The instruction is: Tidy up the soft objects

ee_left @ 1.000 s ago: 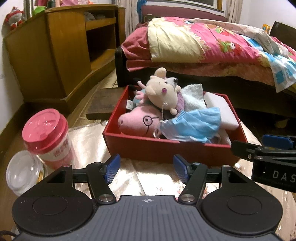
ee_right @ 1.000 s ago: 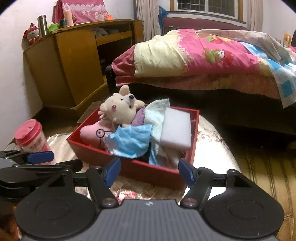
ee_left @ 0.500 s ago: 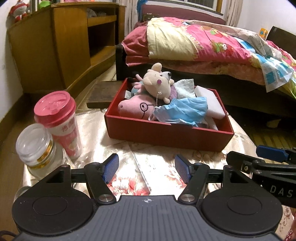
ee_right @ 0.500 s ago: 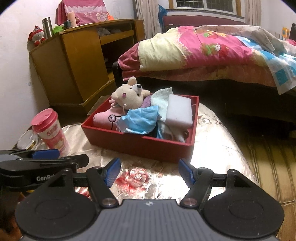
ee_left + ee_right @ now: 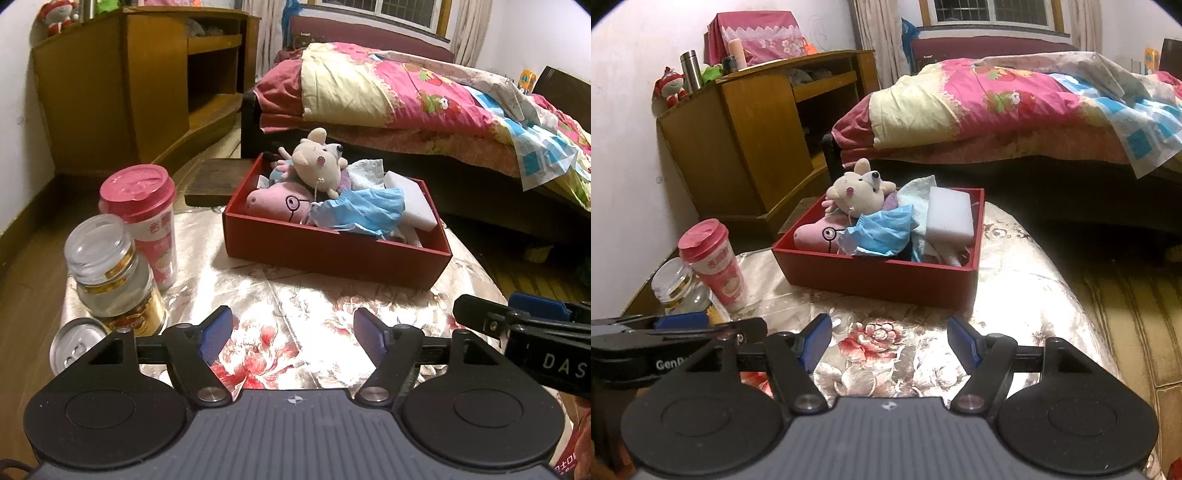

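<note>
Currently both my tongs hang empty over the flowered worktop (image 5: 295,295), short of the red box (image 5: 332,254) that holds the soft objects. My left tongs (image 5: 293,334) are opening, with nothing between the blue pads; my right tongs (image 5: 890,341) stand moderately wide, also bare. Inside the box, the cream plush mouse (image 5: 319,164) sits on top, over the pink plush pig (image 5: 279,201); a crumpled blue face mask (image 5: 364,210) lies in front, with a white sponge block (image 5: 949,214) and a pale cloth (image 5: 918,188) along the box's right side. By my judgement all are light and compliant. The plush should be pinched across the body or head, where the stuffing gives purchase; the mask is thin and likely to slip, so a bunched fold is the better hold. The pink-lidded cup (image 5: 146,218) and glass jar (image 5: 110,273) stand left of the box and could tip if brushed.
</note>
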Demonstrator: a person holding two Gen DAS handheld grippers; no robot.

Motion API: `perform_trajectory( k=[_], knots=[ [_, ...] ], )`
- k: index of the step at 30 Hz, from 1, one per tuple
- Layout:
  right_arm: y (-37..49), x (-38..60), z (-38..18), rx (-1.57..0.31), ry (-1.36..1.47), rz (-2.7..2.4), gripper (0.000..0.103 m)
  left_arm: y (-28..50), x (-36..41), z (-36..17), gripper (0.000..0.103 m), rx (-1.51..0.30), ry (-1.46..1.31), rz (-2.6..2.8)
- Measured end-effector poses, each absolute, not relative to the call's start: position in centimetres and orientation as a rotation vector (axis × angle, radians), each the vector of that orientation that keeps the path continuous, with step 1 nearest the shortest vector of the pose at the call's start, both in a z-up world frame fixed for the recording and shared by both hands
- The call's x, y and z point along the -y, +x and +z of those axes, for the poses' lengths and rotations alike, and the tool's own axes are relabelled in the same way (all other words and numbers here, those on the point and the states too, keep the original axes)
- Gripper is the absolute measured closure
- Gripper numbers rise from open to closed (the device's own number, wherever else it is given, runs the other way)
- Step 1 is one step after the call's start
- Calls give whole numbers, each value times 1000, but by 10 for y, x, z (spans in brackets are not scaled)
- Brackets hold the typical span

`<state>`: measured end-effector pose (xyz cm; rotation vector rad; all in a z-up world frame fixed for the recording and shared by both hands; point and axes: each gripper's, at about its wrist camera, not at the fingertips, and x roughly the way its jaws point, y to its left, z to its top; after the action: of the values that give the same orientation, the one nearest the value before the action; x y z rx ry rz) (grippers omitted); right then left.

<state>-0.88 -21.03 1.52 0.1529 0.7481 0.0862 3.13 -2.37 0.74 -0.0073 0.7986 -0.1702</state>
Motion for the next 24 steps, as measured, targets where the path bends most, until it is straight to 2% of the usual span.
perform_trajectory(
  k=[24],
  knots=[
    [-4,208,4,-764,146,75,56,34,30,0,27,-804,12,-155]
  ],
)
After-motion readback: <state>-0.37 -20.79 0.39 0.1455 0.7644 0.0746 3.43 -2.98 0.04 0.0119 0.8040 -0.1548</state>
